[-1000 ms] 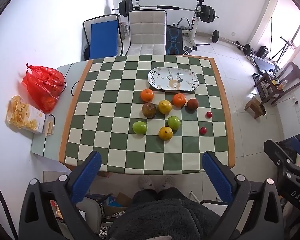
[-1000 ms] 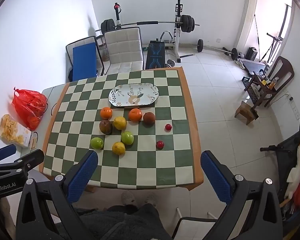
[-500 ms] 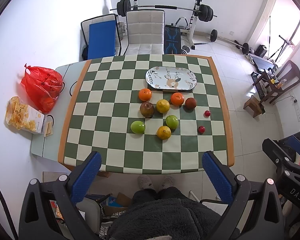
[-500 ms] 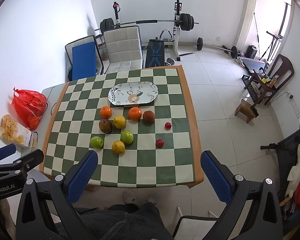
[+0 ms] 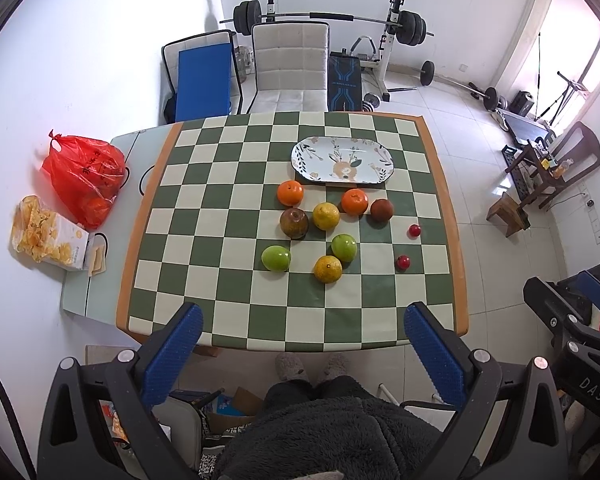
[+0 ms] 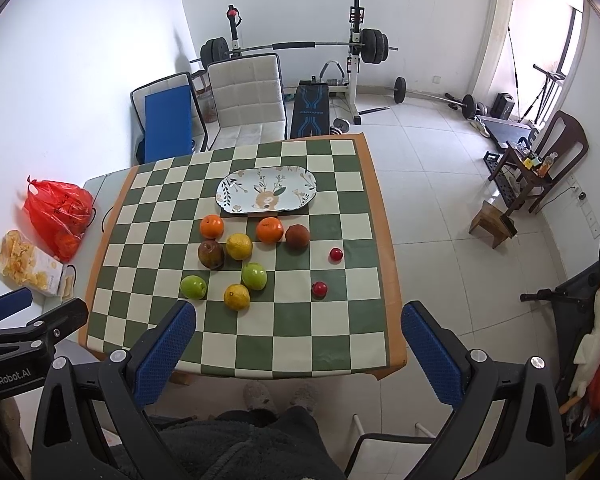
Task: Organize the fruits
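A person stands at a table (image 5: pixel 180 184) with a green and white checked cloth, holding both grippers high above it. The left gripper (image 5: pixel 303 344) has its blue-padded fingers (image 5: pixel 172 354) spread wide, holding nothing. The right gripper (image 6: pixel 298 342) is equally wide and empty. Ahead of the fingers, between them, loose fruits (image 5: pixel 327 269) lie clustered on the cloth: oranges, green apples, yellow citrus, two small red ones. Beyond the cluster sits an empty oval plate (image 5: pixel 342 160) with a deer design

Green-and-cream checked tablecloth (image 5: pixel 220 184), orange-bordered; floral deer-print plate (image 5: pixel 342 160); blue-padded claws
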### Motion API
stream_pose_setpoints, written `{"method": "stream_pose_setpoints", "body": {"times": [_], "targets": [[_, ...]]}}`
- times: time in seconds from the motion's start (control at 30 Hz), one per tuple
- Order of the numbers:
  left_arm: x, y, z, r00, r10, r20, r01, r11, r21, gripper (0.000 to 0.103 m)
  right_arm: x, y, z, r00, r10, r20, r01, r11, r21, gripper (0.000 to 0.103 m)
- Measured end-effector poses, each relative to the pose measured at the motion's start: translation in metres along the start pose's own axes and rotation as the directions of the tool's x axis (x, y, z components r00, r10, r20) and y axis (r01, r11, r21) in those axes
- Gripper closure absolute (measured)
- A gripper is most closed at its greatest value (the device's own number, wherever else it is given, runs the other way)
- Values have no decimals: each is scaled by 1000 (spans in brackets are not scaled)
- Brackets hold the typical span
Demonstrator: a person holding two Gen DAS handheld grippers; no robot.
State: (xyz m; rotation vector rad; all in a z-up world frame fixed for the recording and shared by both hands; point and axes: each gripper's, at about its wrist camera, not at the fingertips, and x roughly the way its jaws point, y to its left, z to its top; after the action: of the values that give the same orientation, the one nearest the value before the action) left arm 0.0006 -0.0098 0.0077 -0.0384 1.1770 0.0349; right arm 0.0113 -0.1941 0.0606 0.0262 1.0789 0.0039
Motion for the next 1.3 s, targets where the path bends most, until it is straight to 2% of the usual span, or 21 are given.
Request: {"method": "stream_pose_setpoints", "body": {"times": [1.3], "targets": [[0, -5, -1, 1000, -5, 0, 5, 1000, -1, 0, 0, -1, 2, 1000, -2, 0, 2, 1000, -1, 0]]}}
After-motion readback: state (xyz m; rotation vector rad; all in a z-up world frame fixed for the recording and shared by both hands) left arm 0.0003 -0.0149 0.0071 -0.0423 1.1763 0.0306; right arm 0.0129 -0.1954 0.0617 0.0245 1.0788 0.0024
